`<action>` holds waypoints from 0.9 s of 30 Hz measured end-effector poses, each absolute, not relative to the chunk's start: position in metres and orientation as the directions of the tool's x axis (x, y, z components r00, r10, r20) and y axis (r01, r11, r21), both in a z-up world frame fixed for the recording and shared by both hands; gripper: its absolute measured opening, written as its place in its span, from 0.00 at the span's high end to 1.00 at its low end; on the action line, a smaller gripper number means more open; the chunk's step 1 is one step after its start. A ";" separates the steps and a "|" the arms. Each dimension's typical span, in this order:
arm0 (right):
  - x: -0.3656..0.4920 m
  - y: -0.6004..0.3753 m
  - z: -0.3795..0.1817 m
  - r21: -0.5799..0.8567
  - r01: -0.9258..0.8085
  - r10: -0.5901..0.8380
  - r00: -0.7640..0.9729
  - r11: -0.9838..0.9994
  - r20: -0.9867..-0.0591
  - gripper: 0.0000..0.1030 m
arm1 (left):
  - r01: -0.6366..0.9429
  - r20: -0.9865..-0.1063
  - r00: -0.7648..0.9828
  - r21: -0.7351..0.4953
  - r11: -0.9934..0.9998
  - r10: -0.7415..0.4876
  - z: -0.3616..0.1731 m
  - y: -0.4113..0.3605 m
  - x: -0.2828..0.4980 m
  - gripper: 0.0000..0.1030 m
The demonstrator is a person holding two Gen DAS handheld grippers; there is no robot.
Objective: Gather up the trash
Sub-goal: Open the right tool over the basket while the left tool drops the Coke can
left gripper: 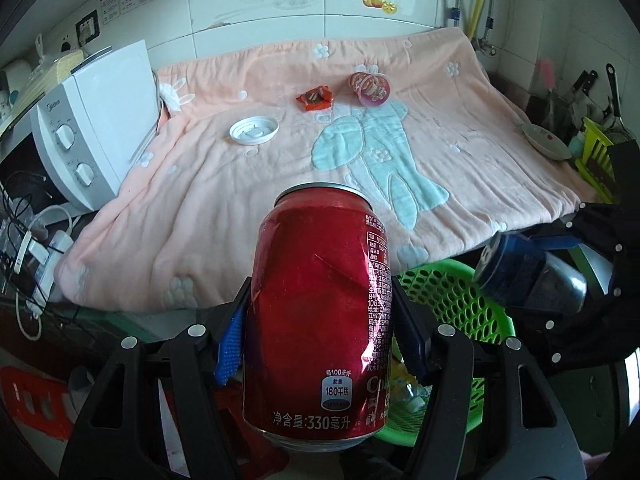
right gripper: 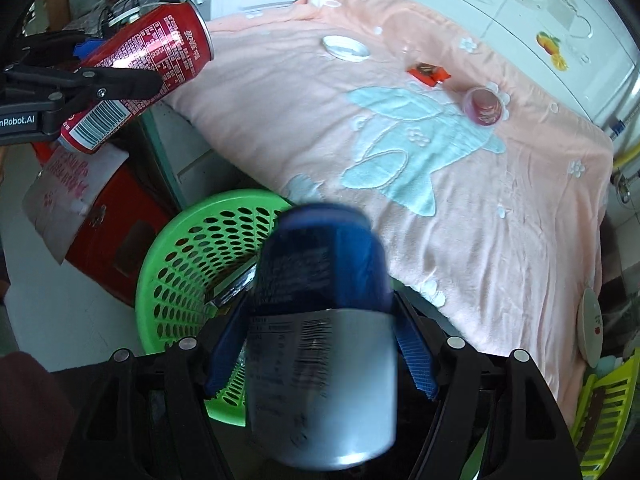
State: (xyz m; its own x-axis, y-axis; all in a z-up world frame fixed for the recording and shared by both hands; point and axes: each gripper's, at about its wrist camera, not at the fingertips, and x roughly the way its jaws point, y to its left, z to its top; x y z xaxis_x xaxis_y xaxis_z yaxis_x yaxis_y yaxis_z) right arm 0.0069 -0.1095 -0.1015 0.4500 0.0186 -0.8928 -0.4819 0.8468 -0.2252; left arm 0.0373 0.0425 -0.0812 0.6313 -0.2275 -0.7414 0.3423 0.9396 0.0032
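Note:
My left gripper point(left gripper: 320, 320) is shut on a dented red cola can point(left gripper: 320, 320), held off the front edge of the pink blanket point(left gripper: 240, 184); the can also shows in the right wrist view point(right gripper: 148, 60). My right gripper point(right gripper: 320, 320) holds a blue and silver can point(right gripper: 324, 340) over the green perforated basket point(right gripper: 180, 264); the can looks blurred and the blue pads stand slightly off its sides. The basket point(left gripper: 460, 300) sits below the blanket's edge. On the blanket lie a white lid point(left gripper: 254, 130), an orange wrapper point(left gripper: 315, 98) and a pink jelly cup point(left gripper: 372, 88).
A white microwave point(left gripper: 88, 136) stands left of the blanket. A small plate point(left gripper: 546, 140) and a yellow-green rack point(left gripper: 596, 156) with knives are at the right. Cables and a power strip point(left gripper: 36, 256) lie at the far left. A red box point(right gripper: 116, 224) sits by the basket.

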 end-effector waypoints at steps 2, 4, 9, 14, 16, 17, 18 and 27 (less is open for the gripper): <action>0.005 -0.109 -0.101 -0.229 -0.488 0.021 0.453 0.842 -0.891 0.29 | 0.338 -0.744 0.627 -0.006 0.941 -0.230 -0.084 0.043 0.030 0.39; 0.001 -0.110 -0.098 -0.230 -0.489 0.022 0.456 0.841 -0.890 0.29 | 0.333 -0.748 0.623 -0.014 0.943 -0.231 -0.087 0.043 0.026 0.39; -0.004 -0.117 -0.092 -0.232 -0.471 0.018 0.468 0.851 -0.884 0.28 | 0.333 -0.760 0.603 -0.038 0.942 -0.244 -0.096 0.038 0.016 0.39; -0.008 -0.129 -0.086 -0.243 -0.442 -0.001 0.480 0.863 -0.877 0.28 | 0.346 -0.792 0.558 -0.047 0.937 -0.246 -0.112 0.025 0.012 0.39; -0.010 -0.134 -0.084 -0.244 -0.427 -0.008 0.484 0.871 -0.875 0.27 | 0.356 -0.805 0.536 -0.057 0.933 -0.254 -0.118 0.019 0.012 0.38; -0.010 -0.137 -0.083 -0.244 -0.420 -0.012 0.485 0.874 -0.875 0.27 | 0.362 -0.808 0.530 -0.060 0.930 -0.258 -0.120 0.016 0.011 0.38; -0.011 -0.140 -0.083 -0.248 -0.412 -0.018 0.487 0.877 -0.873 0.27 | 0.367 -0.810 0.527 -0.058 0.928 -0.259 -0.122 0.013 0.011 0.38; -0.014 -0.152 -0.074 -0.259 -0.362 -0.047 0.503 0.896 -0.863 0.26 | 0.415 -0.820 0.494 -0.071 0.907 -0.290 -0.129 -0.006 0.009 0.37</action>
